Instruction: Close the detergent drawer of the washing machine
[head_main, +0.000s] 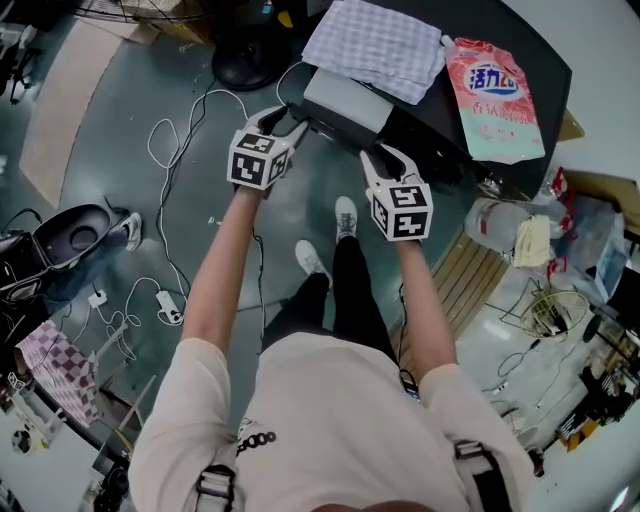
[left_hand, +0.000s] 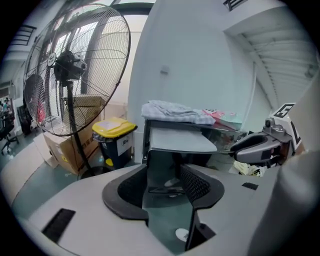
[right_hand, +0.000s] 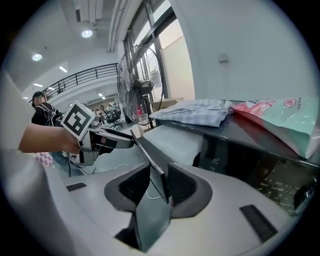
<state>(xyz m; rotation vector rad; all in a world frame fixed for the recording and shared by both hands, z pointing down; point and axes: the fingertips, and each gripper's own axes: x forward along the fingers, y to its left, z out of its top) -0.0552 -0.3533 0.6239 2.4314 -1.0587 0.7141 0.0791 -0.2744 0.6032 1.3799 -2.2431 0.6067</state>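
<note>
Grey floor (head_main: 110, 130) lies below. Left gripper (head_main: 285, 117) fingers wide, right gripper (head_main: 386, 156) fingers narrower, loose around the detergent drawer (head_main: 345, 100) front; we should push straight, evenly.

1. My left arm (head_main: 215, 285) stretches forward, almost straight, the forearm bare.
2. The left gripper (head_main: 285, 117) points forward and down, and its 2 fingers (left_hand: 125, 192) stand wide apart.
3. My right arm (head_main: 428, 300) reaches out alongside the left, just as extended.
4. The right gripper (head_main: 388, 152) tilts down the same way. Its 2 fingers (right_hand: 184, 186) are set closer together, with a narrow gap between them.
</note>
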